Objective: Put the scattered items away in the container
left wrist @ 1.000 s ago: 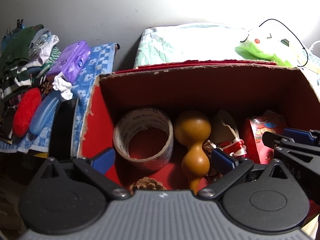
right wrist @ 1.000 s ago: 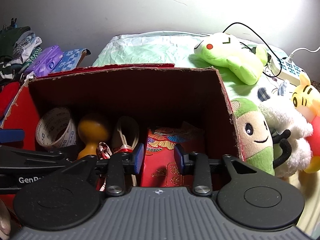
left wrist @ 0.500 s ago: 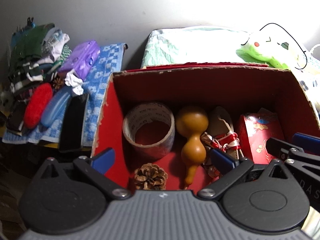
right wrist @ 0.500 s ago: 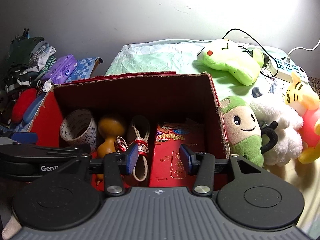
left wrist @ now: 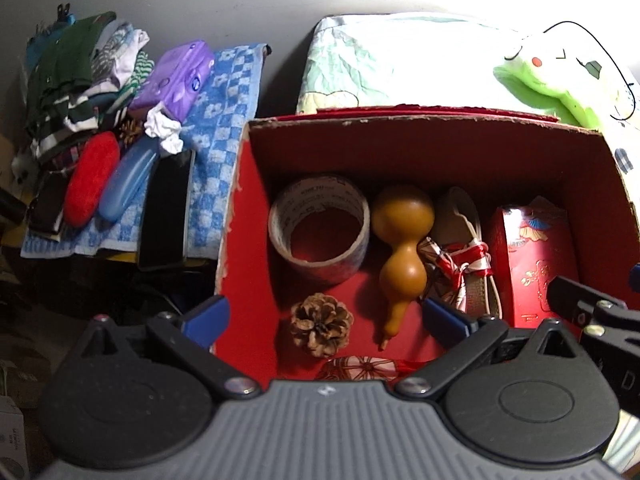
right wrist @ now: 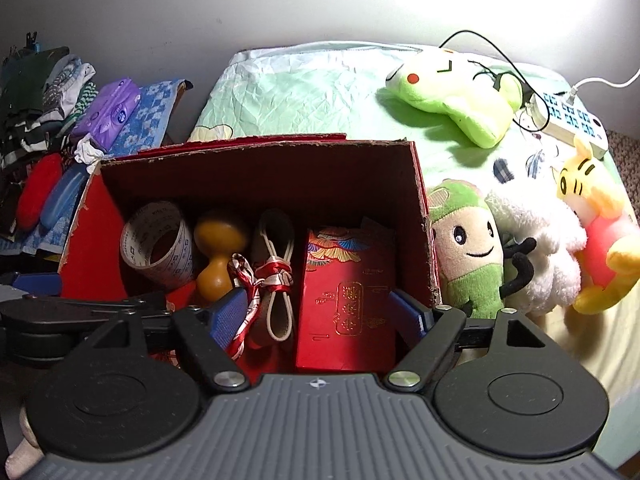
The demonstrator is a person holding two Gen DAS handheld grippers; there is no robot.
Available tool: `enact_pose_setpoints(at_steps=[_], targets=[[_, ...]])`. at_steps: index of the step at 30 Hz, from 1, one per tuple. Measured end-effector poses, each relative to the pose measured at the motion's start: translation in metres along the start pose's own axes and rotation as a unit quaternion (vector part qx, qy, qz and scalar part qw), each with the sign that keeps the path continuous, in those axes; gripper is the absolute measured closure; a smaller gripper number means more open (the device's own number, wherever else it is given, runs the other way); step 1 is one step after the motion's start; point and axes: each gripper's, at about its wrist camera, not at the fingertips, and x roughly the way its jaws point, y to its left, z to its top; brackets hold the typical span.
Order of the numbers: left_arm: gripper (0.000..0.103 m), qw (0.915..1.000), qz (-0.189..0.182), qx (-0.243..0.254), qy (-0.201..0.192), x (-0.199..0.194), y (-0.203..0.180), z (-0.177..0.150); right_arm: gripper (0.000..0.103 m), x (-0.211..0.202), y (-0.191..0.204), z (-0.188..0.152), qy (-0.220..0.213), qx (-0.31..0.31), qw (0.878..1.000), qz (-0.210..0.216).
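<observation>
Pale wall behind a crumpled green bedsheet (right wrist: 304, 92), red cardboard box (left wrist: 424, 132) on it, torn rim, red packet (right wrist: 352, 280) inside against the right wall, right gripper (right wrist: 326, 312) above it, jaws just spread wide, nothing gripped, left gripper (left wrist: 324, 318) wide open and empty over pinecone (left wrist: 321, 324), perhaps touching the gourd (left wrist: 402, 248), pinecone hidden from right view, plush toys (right wrist: 504, 256) only there.

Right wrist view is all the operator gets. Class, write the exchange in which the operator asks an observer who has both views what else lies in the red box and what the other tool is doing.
Operator: I see a tape roll, a gourd and a red packet in the box. Is anything nearer the front?
Observer: Yes. A pine cone lies on the box floor, in front of the tape roll.
Operator: Is the left tool holding anything?
Observer: No. The left tool hangs open over the box with nothing gripped.
</observation>
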Motion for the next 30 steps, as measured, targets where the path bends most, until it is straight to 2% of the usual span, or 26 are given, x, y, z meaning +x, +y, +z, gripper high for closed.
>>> enact_pose_setpoints(at_steps=[3,10,15,30], targets=[[0.001,0.9999,-0.009,-0.008,0.007,-0.001,0.004,0.002,0.023,-0.001,-0.008,0.001,0.006,0.037,0.999,0.022],[0.001,0.9986,-0.024,-0.018,0.044,0.010,0.005,-0.006,0.023,0.005,-0.006,-0.005,0.016,0.032,0.999,0.016],[0.001,0.9992,-0.008,-0.008,0.040,0.013,0.000,-0.015,0.023,0.009,-0.005,-0.010,0.022,0.025,0.999,0.009],[0.001,0.9991,-0.007,0.001,0.041,0.011,-0.006,-0.021,0.025,0.006,-0.005,-0.016,0.031,0.008,0.999,0.019]])
